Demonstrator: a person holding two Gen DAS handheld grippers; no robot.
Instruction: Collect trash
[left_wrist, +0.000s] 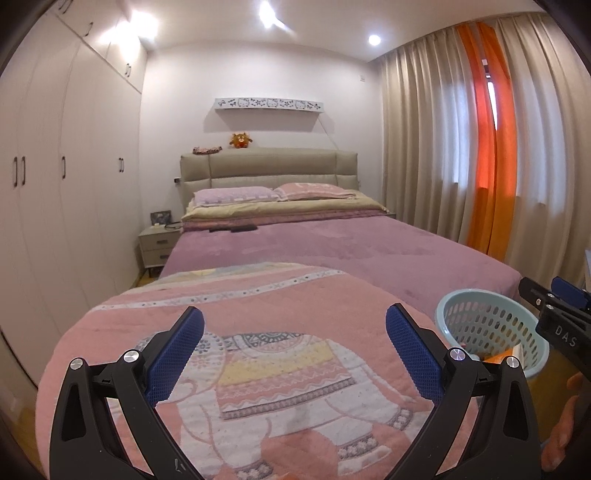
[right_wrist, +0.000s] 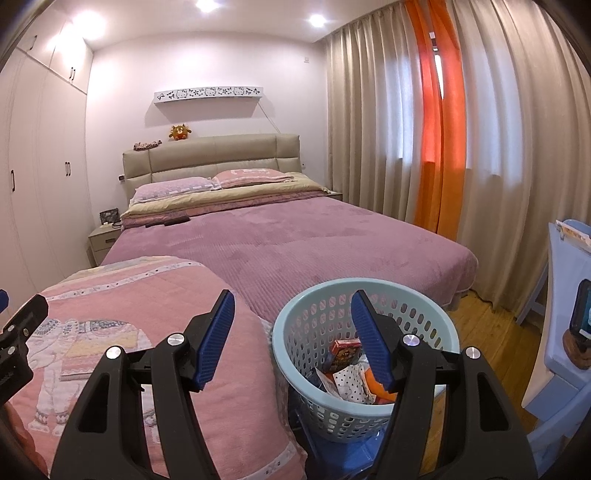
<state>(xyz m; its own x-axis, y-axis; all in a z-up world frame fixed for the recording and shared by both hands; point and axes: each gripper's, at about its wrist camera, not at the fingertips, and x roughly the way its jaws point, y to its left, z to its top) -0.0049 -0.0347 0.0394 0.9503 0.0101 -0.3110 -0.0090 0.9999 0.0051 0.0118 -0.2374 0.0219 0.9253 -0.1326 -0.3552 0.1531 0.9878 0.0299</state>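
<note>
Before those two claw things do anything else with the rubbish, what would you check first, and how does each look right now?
1. Left gripper jaws open and empty: ok.
2. Right gripper jaws open and empty: ok.
3. Blue basket upright beside the bed, rim clear: ok.
4. Trash already inside the basket, a red box and wrappers: ok.
5. Pink elephant blanket free of litter: ok, as far as visible.
6. Dark items near the pillows, trash or not: cannot tell.

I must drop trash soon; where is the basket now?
The basket stands on the floor at the foot of the bed, just right of the pink blanket, lower centre in the right wrist view.
</note>
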